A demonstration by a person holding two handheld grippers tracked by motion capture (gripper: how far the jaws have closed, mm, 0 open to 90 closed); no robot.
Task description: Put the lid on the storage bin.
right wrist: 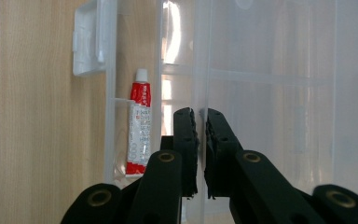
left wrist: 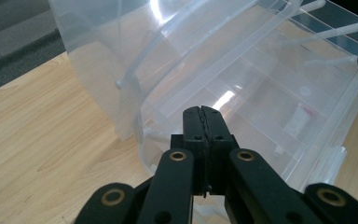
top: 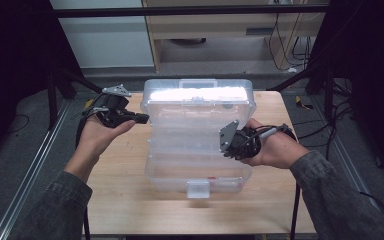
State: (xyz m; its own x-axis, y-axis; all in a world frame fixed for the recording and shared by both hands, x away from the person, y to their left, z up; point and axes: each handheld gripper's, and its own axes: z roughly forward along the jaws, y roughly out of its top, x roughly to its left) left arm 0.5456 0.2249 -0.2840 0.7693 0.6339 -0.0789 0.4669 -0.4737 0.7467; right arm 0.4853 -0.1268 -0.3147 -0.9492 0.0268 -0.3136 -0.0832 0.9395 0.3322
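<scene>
A clear plastic tiered organiser box stands opened out on the wooden table, its trays stepping toward me. My left gripper hovers just off the box's left side, shut with nothing between its jaws; in the left gripper view its tips meet in front of the box. My right gripper rests at the right side of the middle tray. In the right gripper view its jaws are closed to a thin slit, and a clear rim of the box runs into that slit.
A small red-and-white tube lies in the box's front compartment, seen too as a red speck. The box's white latch sticks out at its near edge. Bare table lies to the left of the box and along the front.
</scene>
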